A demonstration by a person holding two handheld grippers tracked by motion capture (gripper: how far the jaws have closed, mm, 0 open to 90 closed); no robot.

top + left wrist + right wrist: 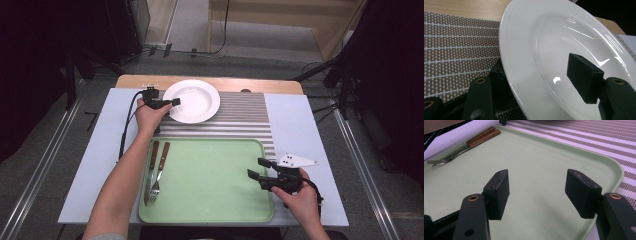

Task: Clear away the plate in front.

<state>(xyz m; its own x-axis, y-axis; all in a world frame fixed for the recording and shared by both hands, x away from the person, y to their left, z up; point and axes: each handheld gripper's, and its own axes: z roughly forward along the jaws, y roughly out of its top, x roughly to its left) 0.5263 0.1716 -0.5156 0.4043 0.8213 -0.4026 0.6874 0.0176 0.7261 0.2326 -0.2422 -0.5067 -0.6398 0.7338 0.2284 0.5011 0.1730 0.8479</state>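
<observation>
Left tongs (pixel 170 103) straddling the near-left rim of the white plate (pixel 196 100); right tongs (pixel 256 168) idling over the green tray (pixel 210 175).

In the left gripper view the plate (pixel 544 50) is sitting between the two jaws: one pad is hanging above the bowl of the plate, the other is lying below the rim against the striped mat (pixel 456 50), and the pads are standing apart, not pressing on it. The plate is resting on the striped mat (pixel 245 117) at the far side of the worktop (pixel 300 130). Right tongs (pixel 536 187) are standing apart with nothing between them, above the tray's right part (pixel 534 157). A fork (pixel 157 175) is lying at the tray's left side.
</observation>
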